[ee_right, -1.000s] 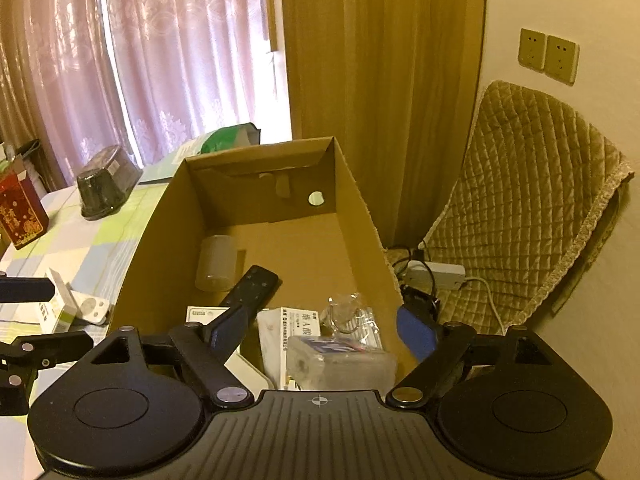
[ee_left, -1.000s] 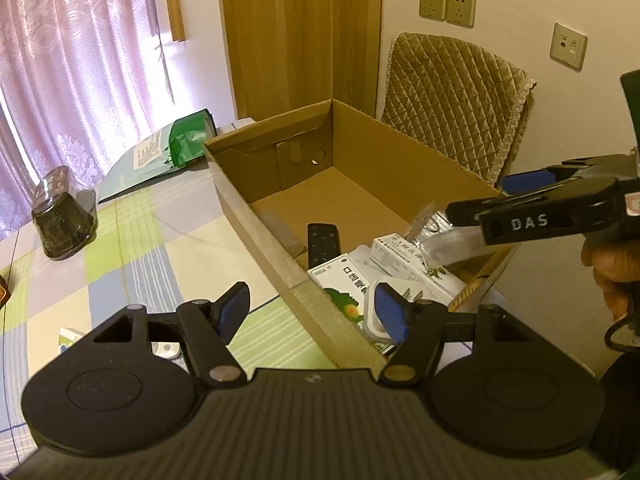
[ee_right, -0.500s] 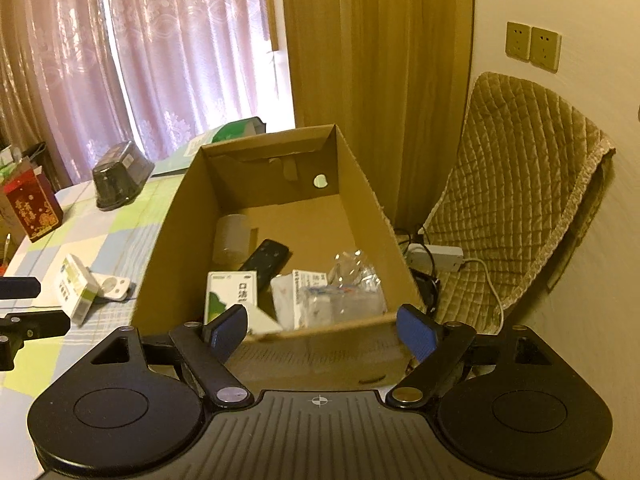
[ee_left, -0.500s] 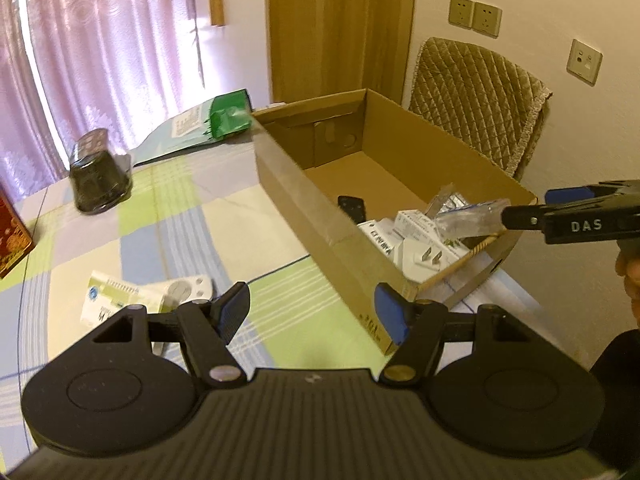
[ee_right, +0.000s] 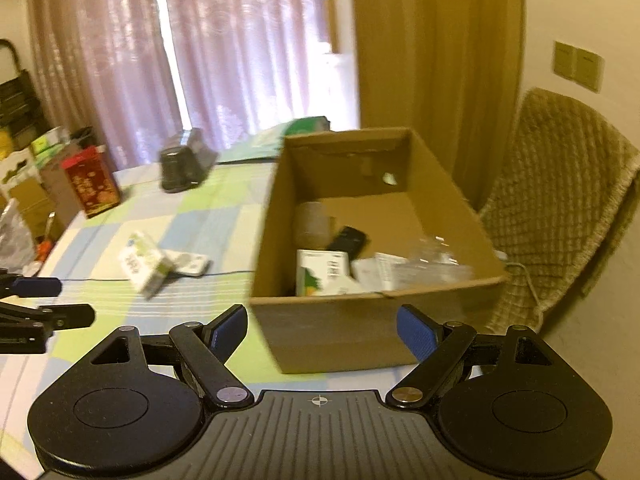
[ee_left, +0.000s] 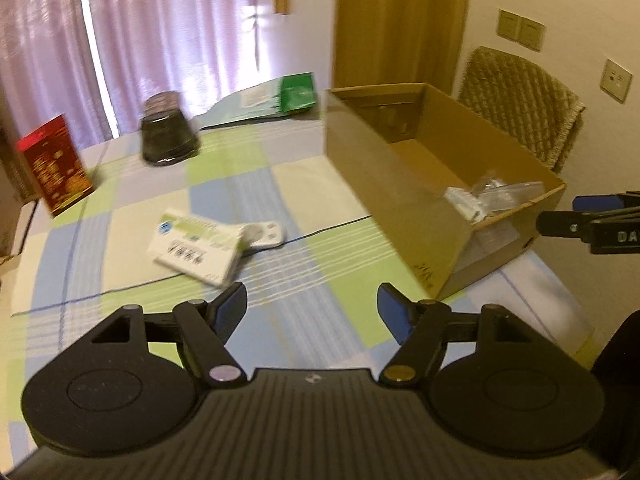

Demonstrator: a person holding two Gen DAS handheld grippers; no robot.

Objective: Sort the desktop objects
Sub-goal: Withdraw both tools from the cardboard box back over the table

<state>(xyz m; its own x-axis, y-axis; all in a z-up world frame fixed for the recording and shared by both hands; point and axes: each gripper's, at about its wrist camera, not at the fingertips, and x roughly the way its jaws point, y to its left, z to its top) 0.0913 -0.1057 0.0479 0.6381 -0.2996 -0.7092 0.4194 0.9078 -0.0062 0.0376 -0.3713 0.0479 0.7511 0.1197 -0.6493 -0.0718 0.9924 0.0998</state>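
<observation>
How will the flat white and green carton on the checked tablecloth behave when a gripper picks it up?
The flat white and green carton looks like thin cardboard, so probably light and fairly stiff, though hard squeezing may dent it. It overlaps the small white device, which may shift when the carton lifts.

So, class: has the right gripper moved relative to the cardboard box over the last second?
Yes. The right gripper has pulled back from over the cardboard box, whose near wall now stands beyond its open fingertips.

Table [ee_left: 280, 184] under checked cloth, green/blue/cream squares. Ahead-left of left fingers: white-green carton [ee_left: 196, 246] lying flat, small white remote [ee_left: 266, 234] touching its right end. Ahead-right: open cardboard box [ee_left: 384, 184] near table edge. Far left: red box [ee_left: 54, 164] upright. Beyond: dark container [ee_left: 168, 136], green packet [ee_left: 298, 94].
</observation>
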